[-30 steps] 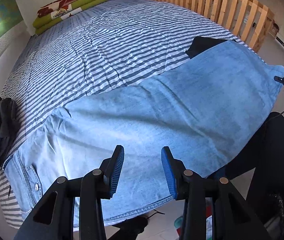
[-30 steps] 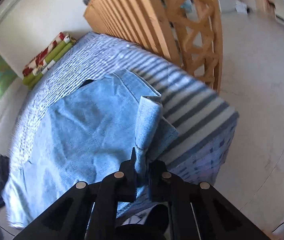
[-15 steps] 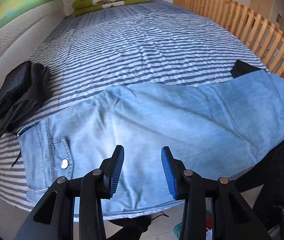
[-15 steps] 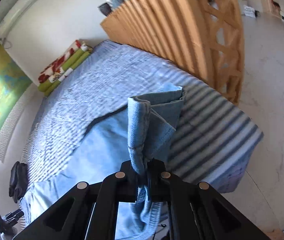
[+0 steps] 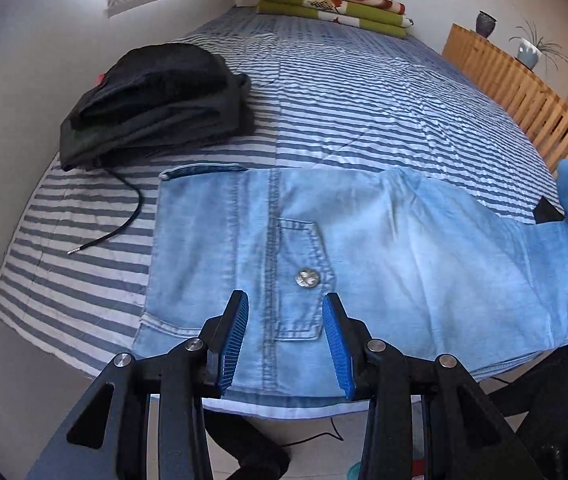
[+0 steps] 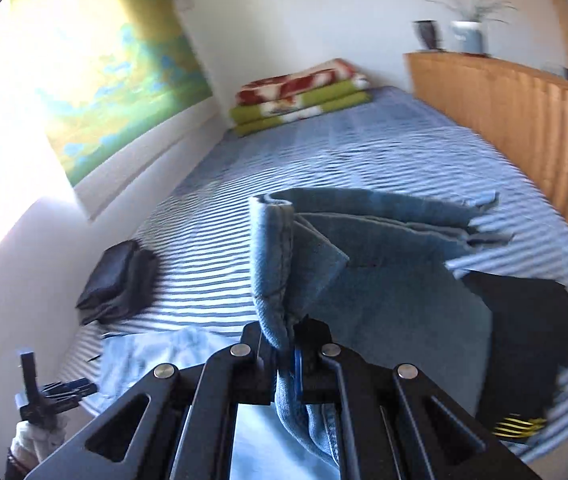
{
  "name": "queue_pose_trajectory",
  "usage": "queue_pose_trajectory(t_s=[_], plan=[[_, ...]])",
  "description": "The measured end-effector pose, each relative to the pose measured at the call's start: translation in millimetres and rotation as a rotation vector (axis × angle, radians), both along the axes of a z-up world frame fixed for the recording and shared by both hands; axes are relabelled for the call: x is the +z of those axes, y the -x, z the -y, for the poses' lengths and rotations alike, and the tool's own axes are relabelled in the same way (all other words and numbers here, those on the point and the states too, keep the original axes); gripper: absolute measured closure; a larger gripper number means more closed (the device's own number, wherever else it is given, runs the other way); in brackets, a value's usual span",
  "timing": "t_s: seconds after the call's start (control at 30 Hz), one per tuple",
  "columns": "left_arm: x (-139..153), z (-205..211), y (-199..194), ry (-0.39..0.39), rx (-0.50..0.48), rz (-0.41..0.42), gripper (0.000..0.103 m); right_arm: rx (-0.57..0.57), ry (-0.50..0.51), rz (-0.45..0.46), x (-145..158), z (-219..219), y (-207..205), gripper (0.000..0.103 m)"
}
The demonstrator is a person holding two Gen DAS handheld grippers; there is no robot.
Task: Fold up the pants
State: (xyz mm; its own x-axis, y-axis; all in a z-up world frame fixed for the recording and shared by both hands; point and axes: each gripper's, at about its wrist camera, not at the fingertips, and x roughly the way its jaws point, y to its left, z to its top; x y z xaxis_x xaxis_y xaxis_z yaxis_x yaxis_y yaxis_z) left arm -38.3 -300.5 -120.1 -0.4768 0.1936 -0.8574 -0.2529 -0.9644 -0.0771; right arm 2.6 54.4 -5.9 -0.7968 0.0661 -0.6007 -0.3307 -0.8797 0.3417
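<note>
Fingers of my right gripper [image 6: 288, 354] are pinched tight on a hem of the light blue denim pants [image 5: 384, 264]; the cloth bunches up between the jaws and stands above them in a rolled fold, with more hanging below. Left gripper [image 5: 286, 340] holds nothing: its blue ribbed pads [image 5: 236, 336] stand partly apart, hovering over the waist end of the pants, above the back pocket [image 5: 304, 280] and its metal button [image 5: 307, 279].

Pants lie flat across the near edge of the bed [image 5: 364, 92], waistband toward the left in the left wrist view, legs running off to the right. At the right edge of that view the leg end lifts off the cover. Right wrist view shows the lifted leg folded over in the air above the rest of the pants; this view is motion-blurred.

Bed cover is blue and white striped. A black folded garment [image 5: 156, 104] sits on the bed beyond the waistband, apart from it, with a black drawstring [image 5: 124, 216] trailing toward the near edge. Another dark cloth [image 6: 524, 328] lies beneath the pants' leg end, with yellow stripes visible low down. Folded green and red blankets [image 5: 336, 8] are stacked at the far end. A wooden slatted rail [image 5: 524, 92] runs along the bed's right side, with pots on top. I note a green and yellow painting [image 6: 124, 80] on the left wall.
</note>
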Motion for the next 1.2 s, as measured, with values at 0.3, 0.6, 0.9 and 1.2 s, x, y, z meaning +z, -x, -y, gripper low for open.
queue_pose_trajectory(t_s=[0.3, 0.6, 0.9, 1.2], plan=[[-29, 73, 5, -0.063, 0.101, 0.029, 0.061, 0.407, -0.071, 0.092, -70, 215, 121, 0.098], [-35, 70, 13, -0.099, 0.060, 0.029, 0.061, 0.477, -0.021, 0.224, -128, 246, 123, 0.098], [-28, 47, 25, -0.120, 0.019, 0.018, 0.061, 0.422, 0.132, 0.112, -81, 225, 121, 0.098], [-40, 100, 22, -0.140, 0.132, 0.044, 0.061, 0.644, 0.012, 0.256, -153, 354, 153, 0.094]])
